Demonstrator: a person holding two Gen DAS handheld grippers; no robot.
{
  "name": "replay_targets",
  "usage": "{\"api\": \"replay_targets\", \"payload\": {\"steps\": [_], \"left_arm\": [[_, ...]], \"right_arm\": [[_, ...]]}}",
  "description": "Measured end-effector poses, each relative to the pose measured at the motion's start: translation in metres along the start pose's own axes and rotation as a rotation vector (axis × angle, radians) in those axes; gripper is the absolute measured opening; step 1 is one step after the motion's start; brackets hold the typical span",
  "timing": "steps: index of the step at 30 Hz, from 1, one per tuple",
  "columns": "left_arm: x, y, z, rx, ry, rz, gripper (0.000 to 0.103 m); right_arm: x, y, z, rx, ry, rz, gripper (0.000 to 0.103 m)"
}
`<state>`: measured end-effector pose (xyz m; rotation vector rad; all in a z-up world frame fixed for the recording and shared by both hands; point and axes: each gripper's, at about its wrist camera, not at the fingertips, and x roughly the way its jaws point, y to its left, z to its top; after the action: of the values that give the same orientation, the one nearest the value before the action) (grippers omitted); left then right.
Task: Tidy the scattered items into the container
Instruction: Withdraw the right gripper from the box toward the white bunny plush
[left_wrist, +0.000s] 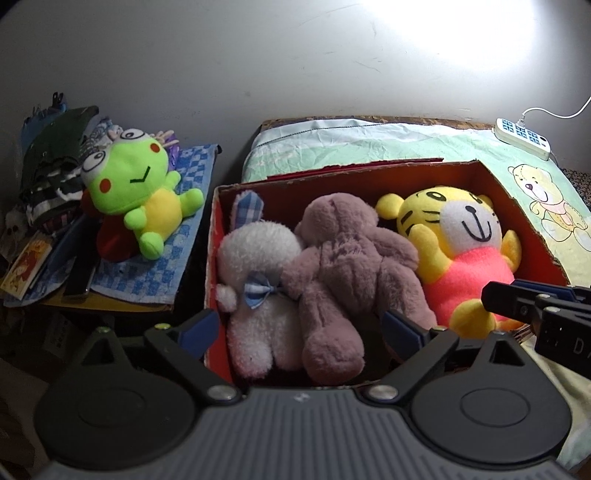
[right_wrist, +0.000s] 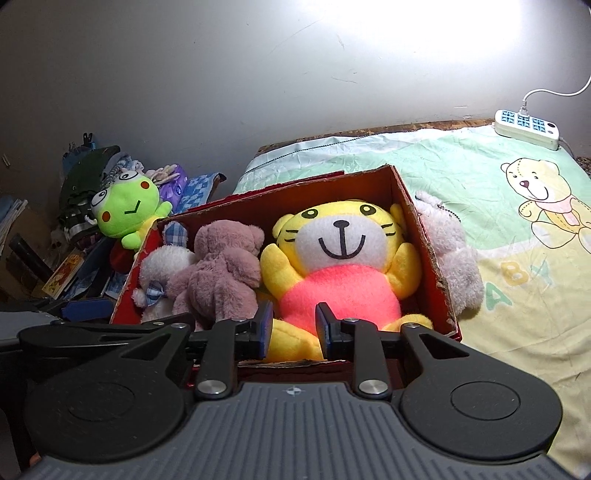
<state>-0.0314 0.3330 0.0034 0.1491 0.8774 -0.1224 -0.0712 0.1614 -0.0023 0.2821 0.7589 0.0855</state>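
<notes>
A red cardboard box (left_wrist: 343, 176) (right_wrist: 424, 243) stands on the bed. Inside it lie a white bunny plush (left_wrist: 258, 243) (right_wrist: 162, 264), a mauve teddy bear (left_wrist: 347, 254) (right_wrist: 221, 269) and a yellow tiger plush in a pink shirt (left_wrist: 461, 236) (right_wrist: 340, 266). My left gripper (left_wrist: 301, 326) is open wide over the box's near end, its fingers standing either side of the bunny's and teddy's legs without touching them. My right gripper (right_wrist: 294, 325) (left_wrist: 517, 302) hovers over the tiger's lap, its pads a narrow gap apart and not squeezing the plush.
A green frog plush (left_wrist: 140, 192) (right_wrist: 127, 214) lies on a blue checked cloth (left_wrist: 184, 240) on a cluttered side table to the left. A pale pink plush (right_wrist: 454, 258) leans against the box's right wall outside. A power strip (right_wrist: 526, 127) sits at the bed's far right.
</notes>
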Motion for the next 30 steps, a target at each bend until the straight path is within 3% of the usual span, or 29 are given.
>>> {"api": "replay_targets", "payload": {"steps": [19, 30], "left_arm": [[0.002, -0.009, -0.009, 0.006, 0.012, 0.043, 0.102], [0.006, -0.010, -0.013, -0.001, 0.026, 0.051, 0.102]], "right_arm": [[-0.007, 0.008, -0.014, -0.018, -0.045, -0.060, 0.030], [-0.007, 0.010, -0.017, 0.002, -0.058, -0.053, 0.034]]}}
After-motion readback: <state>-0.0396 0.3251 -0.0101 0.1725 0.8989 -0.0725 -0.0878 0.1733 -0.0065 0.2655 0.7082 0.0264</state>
